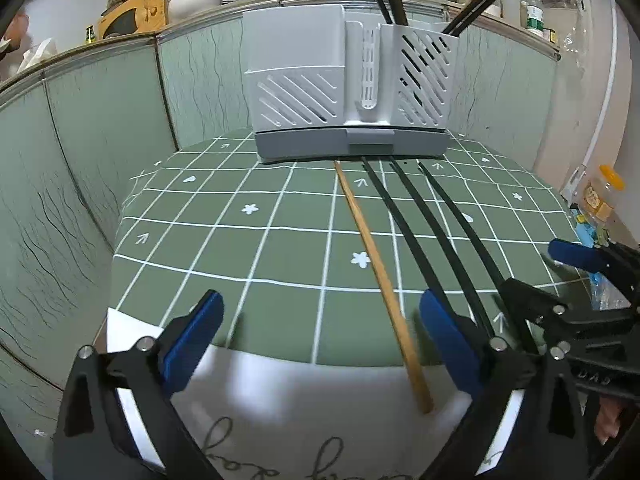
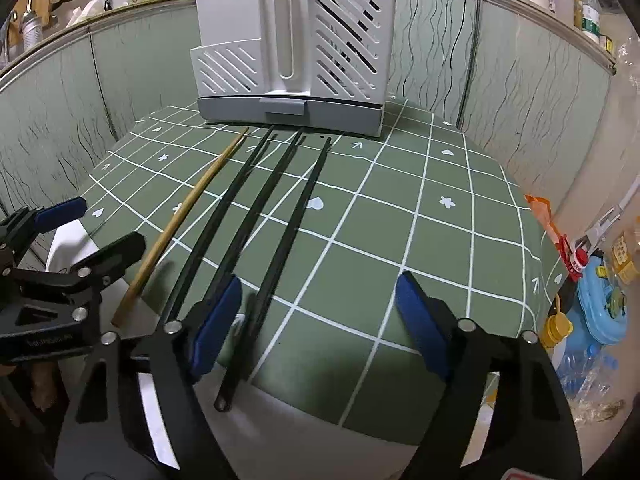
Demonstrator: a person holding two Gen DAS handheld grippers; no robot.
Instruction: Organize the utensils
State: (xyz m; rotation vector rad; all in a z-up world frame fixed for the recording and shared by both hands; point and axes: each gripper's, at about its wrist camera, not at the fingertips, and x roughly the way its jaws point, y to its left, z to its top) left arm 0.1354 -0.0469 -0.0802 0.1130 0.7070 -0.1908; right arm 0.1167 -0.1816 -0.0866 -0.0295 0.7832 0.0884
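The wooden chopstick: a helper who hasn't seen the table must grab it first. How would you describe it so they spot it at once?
Find the white utensil holder at the far side of the green checked tablecloth. Four chopsticks lie in front of it, running toward the near edge. The wooden chopstick is the leftmost one and the only light brown one; the three black chopsticks lie to its right.
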